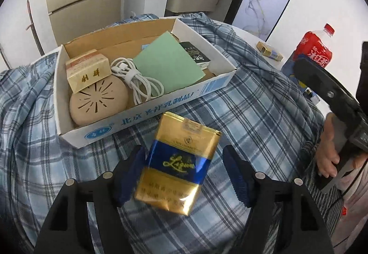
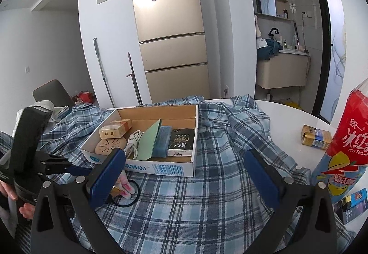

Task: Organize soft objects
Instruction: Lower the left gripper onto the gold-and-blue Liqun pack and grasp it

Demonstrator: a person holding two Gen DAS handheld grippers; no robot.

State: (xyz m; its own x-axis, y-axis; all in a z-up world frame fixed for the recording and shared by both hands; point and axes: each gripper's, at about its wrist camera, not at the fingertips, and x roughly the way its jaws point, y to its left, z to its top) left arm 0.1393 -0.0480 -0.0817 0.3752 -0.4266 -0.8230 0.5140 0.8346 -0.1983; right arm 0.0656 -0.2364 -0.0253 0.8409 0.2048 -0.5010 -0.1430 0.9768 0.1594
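Observation:
A gold and blue soft cigarette pack (image 1: 178, 162) lies on the blue plaid shirt (image 1: 241, 102) in front of a white cardboard box (image 1: 161, 106). My left gripper (image 1: 184, 173) is open, its blue pads on either side of the pack with gaps to it. In the right wrist view my right gripper (image 2: 184, 175) is open and empty above the plaid shirt (image 2: 207, 196), just before the box (image 2: 161, 167). The left gripper shows at the left of that view; its fingertips are hidden behind my right finger (image 2: 108, 175).
The box holds a small beige carton (image 1: 87, 70), a round tan disc (image 1: 99, 104), a white cable (image 1: 138, 81), a green card (image 1: 168, 63), a blue cloth (image 2: 162, 141) and a black tissue pack (image 2: 181, 141). An iced tea bottle (image 2: 345, 143) and a gold pack (image 2: 316, 137) stand at right.

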